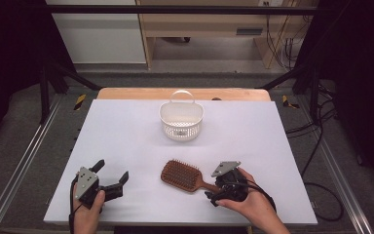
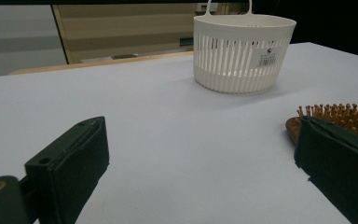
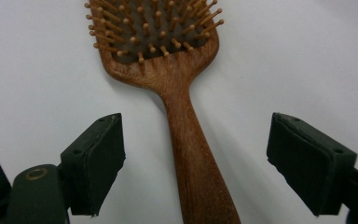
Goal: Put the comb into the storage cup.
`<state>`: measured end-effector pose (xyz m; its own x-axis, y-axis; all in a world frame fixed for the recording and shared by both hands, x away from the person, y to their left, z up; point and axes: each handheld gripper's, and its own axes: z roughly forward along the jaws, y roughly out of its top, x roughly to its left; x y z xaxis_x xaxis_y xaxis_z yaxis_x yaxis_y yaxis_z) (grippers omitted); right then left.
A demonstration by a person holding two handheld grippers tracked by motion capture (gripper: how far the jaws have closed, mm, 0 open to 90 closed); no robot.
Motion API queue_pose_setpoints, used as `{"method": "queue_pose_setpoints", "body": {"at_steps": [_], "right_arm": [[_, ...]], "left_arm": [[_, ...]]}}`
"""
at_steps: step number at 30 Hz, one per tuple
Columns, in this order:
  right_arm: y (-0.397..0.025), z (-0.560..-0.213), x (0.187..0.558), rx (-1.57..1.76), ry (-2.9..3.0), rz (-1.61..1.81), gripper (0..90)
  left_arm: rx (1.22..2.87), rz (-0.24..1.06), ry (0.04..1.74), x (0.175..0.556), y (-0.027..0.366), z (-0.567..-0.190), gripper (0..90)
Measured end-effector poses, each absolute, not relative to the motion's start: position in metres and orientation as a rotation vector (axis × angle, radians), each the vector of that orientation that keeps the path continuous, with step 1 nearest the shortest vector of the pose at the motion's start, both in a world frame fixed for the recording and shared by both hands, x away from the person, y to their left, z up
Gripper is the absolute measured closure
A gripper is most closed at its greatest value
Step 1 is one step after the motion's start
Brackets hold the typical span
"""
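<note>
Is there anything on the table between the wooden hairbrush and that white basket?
No. In the high view, bare white table separates the hairbrush from the basket; the left gripper view shows the same.

The place looks like a lab or test room. A black metal frame (image 1: 175,9) spans the top of the high view, loose cables (image 1: 316,146) trail over grey carpet at right, and the white-covered counter (image 1: 126,146) stands between dark curtains, with plain wooden furniture (image 1: 204,24) behind.
</note>
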<state>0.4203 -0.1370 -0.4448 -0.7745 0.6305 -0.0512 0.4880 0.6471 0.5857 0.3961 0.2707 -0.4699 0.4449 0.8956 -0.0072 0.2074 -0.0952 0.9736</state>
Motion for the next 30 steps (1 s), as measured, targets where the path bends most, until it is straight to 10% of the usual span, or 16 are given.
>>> {"method": "queue_pose_setpoints", "body": {"at_steps": [16, 30], "right_arm": [[-0.117, -0.451, 0.425, 0.872, 2.727, 0.712, 8.3], [-0.109, -0.451, 0.441, 0.830, 2.779, 0.664, 50.2]], "left_arm": [[1.599, 0.773, 0.973, 0.397, 0.267, -0.470, 2.8], [1.601, 0.766, 0.973, 0.396, 0.267, -0.470, 2.8]]}}
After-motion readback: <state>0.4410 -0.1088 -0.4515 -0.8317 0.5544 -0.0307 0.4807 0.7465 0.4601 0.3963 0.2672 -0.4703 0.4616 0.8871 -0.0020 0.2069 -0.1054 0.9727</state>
